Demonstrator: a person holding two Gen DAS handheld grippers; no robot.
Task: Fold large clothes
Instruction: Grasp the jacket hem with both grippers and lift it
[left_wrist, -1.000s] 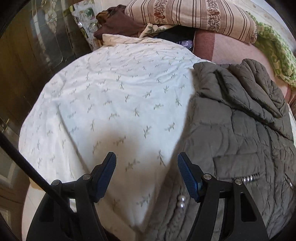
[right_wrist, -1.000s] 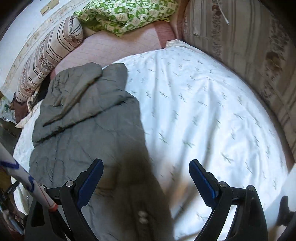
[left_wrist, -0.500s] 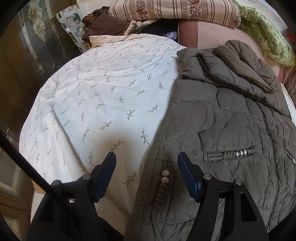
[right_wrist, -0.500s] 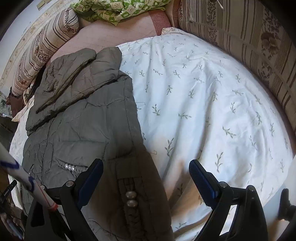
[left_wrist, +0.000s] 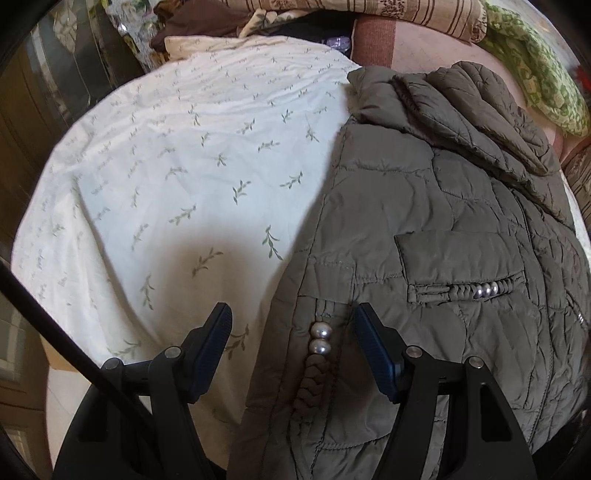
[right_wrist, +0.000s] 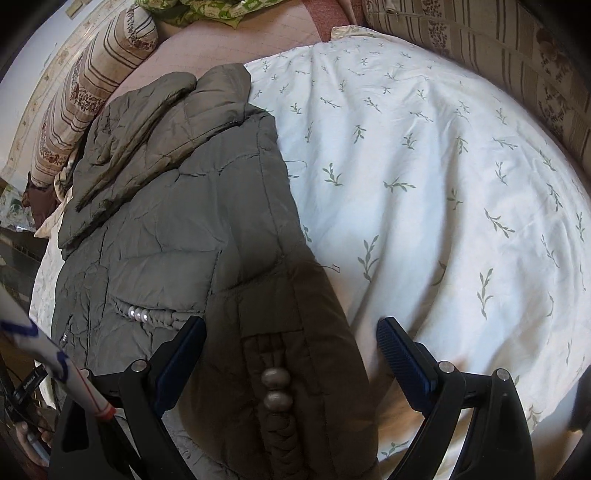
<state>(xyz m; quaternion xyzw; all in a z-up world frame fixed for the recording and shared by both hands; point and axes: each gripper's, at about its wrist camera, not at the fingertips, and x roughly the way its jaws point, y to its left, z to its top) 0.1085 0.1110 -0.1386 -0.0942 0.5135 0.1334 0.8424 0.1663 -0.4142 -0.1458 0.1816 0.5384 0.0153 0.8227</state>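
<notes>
Jacket (left_wrist: 424, 229): olive, quilted, lying flat on a white sheet (left_wrist: 192, 192) with a leaf print, hood end toward 12 o'clock; two pearl beads (left_wrist: 319, 338) on a braided sleeve tab. Left gripper (left_wrist: 291, 343): released, jaws wide, straddling the beaded sleeve edge. Right gripper (right_wrist: 291, 354): released, jaws wide over the other beaded cuff. Striped pillow (right_wrist: 85, 92) at 10 o'clock in the right view; green patterned cloth (left_wrist: 535, 66) at 1 o'clock in the left view.

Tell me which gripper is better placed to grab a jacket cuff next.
Either, probably. The left gripper and right gripper are both open, each straddling a pearl-trimmed cuff of the olive jacket; neither has closed.
</notes>
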